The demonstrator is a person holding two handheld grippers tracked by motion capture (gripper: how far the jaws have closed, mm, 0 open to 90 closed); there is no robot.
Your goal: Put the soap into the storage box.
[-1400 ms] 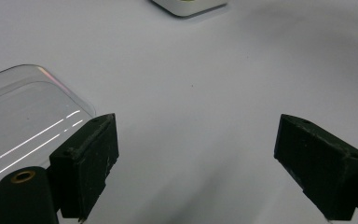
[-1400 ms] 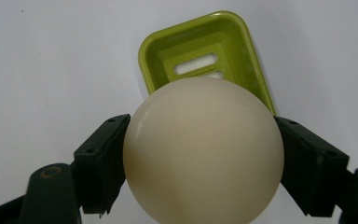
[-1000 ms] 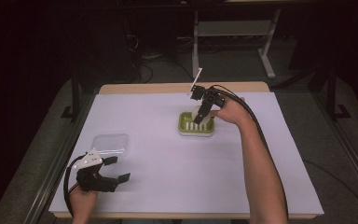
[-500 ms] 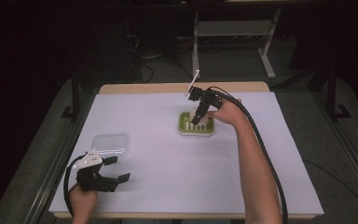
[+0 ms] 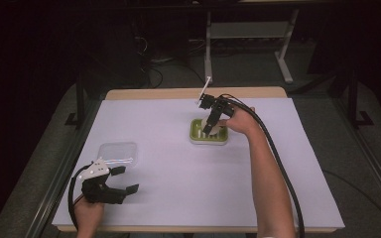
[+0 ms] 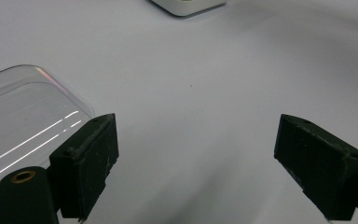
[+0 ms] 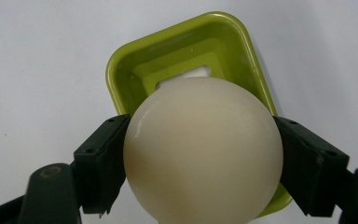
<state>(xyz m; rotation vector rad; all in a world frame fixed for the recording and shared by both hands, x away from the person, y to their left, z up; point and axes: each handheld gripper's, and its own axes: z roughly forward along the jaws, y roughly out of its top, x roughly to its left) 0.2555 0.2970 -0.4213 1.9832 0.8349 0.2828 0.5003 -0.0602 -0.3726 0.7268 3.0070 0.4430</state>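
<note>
Right tongs (image 7: 200, 158) are clamped on a cream ball (image 7: 203, 149), held just above the green tray (image 7: 121, 70) at mid-tabletop (image 5: 178, 198). It looks like the ball is not yet set down, so the placing is left. Left tongs (image 6: 196, 163) gape wide, gripping nothing, beside a clear lid (image 6: 14, 116) lying flat.

Open table (image 5: 178, 198) between clear lid (image 5: 118, 152) and green tray (image 5: 196, 135).
</note>
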